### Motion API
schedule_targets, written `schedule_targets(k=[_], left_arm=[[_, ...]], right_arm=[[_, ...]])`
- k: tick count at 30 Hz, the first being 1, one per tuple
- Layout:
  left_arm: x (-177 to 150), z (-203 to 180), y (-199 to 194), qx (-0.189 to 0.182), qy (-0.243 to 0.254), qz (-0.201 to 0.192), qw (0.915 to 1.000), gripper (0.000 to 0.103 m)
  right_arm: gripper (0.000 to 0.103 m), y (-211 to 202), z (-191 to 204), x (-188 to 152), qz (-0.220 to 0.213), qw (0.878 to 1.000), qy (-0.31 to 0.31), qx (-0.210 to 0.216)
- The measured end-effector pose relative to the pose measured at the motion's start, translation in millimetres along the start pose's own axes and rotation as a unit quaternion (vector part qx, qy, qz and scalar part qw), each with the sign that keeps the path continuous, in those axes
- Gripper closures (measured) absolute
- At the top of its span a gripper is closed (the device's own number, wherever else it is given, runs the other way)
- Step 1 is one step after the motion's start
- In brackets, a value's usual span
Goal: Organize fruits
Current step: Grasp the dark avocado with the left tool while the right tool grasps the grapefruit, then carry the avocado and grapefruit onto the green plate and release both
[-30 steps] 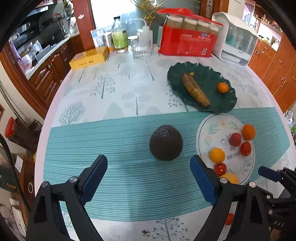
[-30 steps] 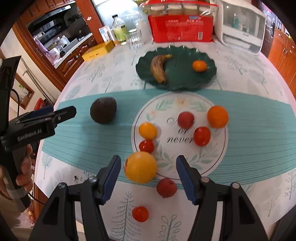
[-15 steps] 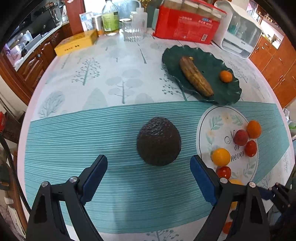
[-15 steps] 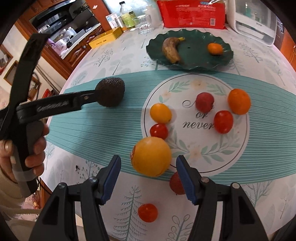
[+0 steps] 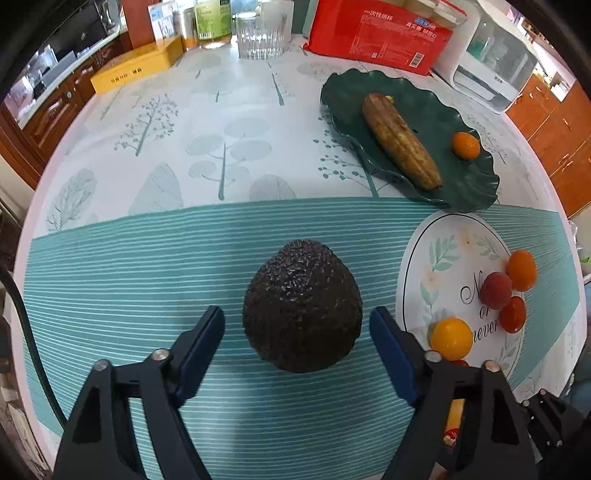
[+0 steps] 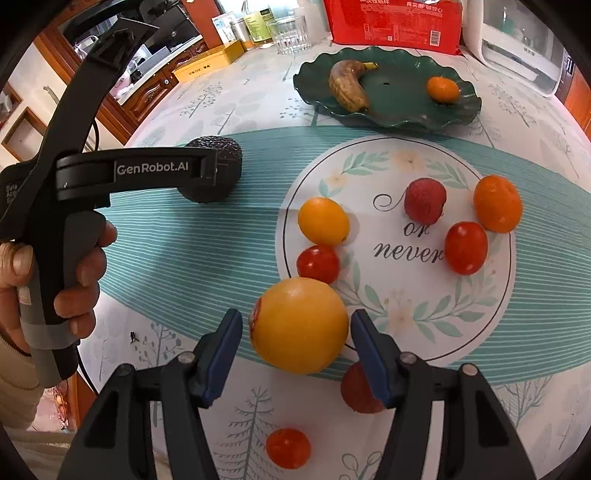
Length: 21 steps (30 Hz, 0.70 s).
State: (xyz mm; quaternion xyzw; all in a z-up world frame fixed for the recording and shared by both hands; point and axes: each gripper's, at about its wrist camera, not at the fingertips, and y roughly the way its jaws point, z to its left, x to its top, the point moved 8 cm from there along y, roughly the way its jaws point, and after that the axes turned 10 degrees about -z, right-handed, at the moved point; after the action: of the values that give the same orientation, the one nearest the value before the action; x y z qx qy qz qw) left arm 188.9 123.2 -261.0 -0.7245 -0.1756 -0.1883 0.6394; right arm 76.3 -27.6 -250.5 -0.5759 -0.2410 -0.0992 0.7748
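Both grippers have sunk, jaws closing but still apart, around avocado (image 5: 302, 306) and orange (image 6: 299, 325).

Far ahead of the tongs, at the back edge of the table, stands a red carton (image 5: 380, 31) with white print. Left of it there is a ribbed clear glass (image 5: 260, 35), then a bottle with a green label (image 5: 212, 20). Further to the left lies a flat yellow box (image 5: 138, 68). On the far right, beside the carton, sits a white appliance (image 5: 495, 66) with a clear cover. Behind are brown wooden cabinets (image 5: 554, 125).
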Motion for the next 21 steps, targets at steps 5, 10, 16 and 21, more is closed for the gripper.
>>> schedule_targets(k=[5, 10, 16, 21], left_arm=[[-3, 0, 9, -0.017, -0.022, 0.014, 0.9995, 0.042], [-4, -1, 10, -0.012, -0.025, 0.010, 0.9996, 0.043], [-7, -1, 6, -0.008, -0.029, 0.015, 0.9994, 0.044], [-14, 0, -5, -0.010, -0.028, 0.018, 0.9994, 0.044]], right_arm=[[0.047, 1, 1, -1, -0.003, 1.000, 0.001, 0.002], [0.049, 2, 2, -1, -0.006, 1.000, -0.007, -0.003], [0.049, -1, 3, 0, -0.011, 1.000, -0.012, -0.004], [0.049, -12, 3, 3, -0.021, 1.000, -0.015, -0.008]])
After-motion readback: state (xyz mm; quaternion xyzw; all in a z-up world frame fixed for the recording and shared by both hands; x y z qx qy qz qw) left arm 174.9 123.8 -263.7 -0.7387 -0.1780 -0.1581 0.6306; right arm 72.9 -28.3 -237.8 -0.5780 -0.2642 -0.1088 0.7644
